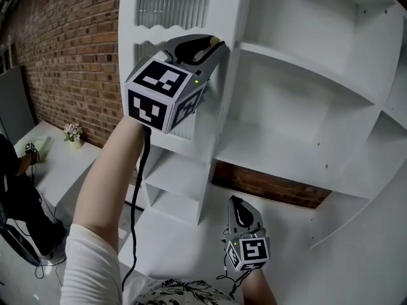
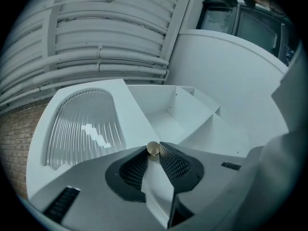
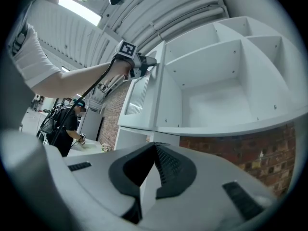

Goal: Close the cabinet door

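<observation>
The white cabinet door [image 1: 166,35] has a ribbed glass panel [image 2: 84,124] and stands swung out from the open white cabinet [image 1: 299,107]. A small brass knob [image 2: 153,148] sits on the door near its free edge. My left gripper [image 1: 213,44] is raised to it and shut on the knob, whose round head shows between the two black pads. The right gripper view shows that arm stretched up to the door [image 3: 139,93]. My right gripper [image 1: 240,210] hangs low in front of the cabinet's base, shut and empty.
Bare shelves and dividers [image 2: 192,114] fill the cabinet to the right of the door. A red brick wall [image 1: 70,49] stands at the left. Below it a white table [image 1: 63,164] carries a small flower pot [image 1: 73,132]. A person [image 3: 65,124] works at the far left.
</observation>
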Motion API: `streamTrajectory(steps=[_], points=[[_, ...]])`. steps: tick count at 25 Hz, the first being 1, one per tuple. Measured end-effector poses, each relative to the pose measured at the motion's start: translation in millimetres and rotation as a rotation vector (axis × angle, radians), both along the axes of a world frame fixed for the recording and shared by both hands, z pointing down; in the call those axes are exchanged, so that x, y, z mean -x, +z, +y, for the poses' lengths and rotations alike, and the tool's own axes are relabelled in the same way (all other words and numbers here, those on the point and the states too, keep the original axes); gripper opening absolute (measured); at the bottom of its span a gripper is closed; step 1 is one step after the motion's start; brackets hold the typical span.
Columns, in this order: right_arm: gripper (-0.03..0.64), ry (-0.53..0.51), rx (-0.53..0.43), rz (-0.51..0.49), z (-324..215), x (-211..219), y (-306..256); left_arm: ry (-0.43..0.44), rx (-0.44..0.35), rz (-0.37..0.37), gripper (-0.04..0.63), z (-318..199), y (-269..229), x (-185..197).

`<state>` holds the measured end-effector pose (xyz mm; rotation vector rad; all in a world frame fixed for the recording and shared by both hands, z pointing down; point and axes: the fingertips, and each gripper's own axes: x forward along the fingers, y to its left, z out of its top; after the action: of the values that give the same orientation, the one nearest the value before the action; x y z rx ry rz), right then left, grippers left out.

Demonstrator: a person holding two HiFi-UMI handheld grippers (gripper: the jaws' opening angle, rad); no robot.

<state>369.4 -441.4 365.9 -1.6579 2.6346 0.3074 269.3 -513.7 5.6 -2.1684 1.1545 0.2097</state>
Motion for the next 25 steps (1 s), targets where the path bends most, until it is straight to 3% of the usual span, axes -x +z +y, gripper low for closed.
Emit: streamTrajectory(steps=[10, 20, 25], points=[[0.005, 0.001, -0.002, -0.012, 1.3, -14.5, 4.0, -0.048, 0.003, -0.030, 0.091, -14.1, 1.5, -5.1], [0.005, 0.006, 0.004, 0.005, -1.1, -12.0, 6.8, -0.040, -0.037, 0.054, 0.095, -9.5, 6.8, 0.8], [0.005, 0.012, 0.025, 0.010, -1.6, -0.6, 16.3, -0.009, -0.019, 0.095, 0.079, -0.9, 28.0, 19.9]])
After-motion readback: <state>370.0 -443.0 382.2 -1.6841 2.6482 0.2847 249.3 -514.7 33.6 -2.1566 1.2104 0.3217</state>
